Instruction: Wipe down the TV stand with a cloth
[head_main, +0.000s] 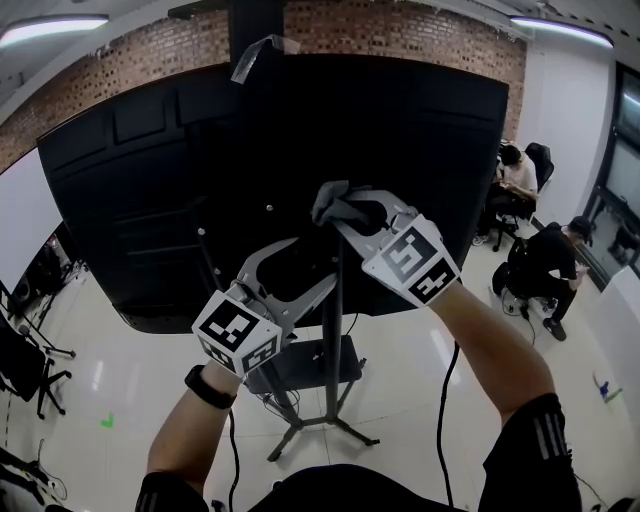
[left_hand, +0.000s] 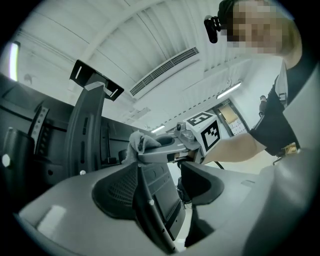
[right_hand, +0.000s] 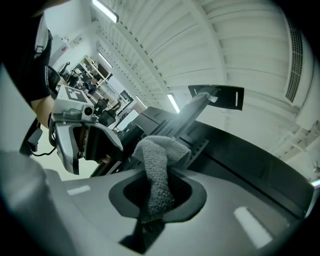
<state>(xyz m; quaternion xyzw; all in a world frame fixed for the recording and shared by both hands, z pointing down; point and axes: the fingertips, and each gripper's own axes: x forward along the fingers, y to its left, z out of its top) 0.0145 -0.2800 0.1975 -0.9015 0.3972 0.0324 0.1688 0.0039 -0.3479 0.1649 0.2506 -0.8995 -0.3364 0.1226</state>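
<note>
The black back of a large TV fills the head view, mounted on a stand with a thin upright pole and a low shelf. My right gripper is shut on a grey cloth, held against the TV's back near the top of the pole. In the right gripper view the cloth bunches out from between the jaws. My left gripper is open just left of the pole, below the right one, with nothing gripped. The left gripper view looks up at the cloth.
The stand's legs spread over a glossy white floor, with cables hanging beside them. Two people sit at the right. Dark equipment on stands is at the left edge. A brick wall runs behind the TV.
</note>
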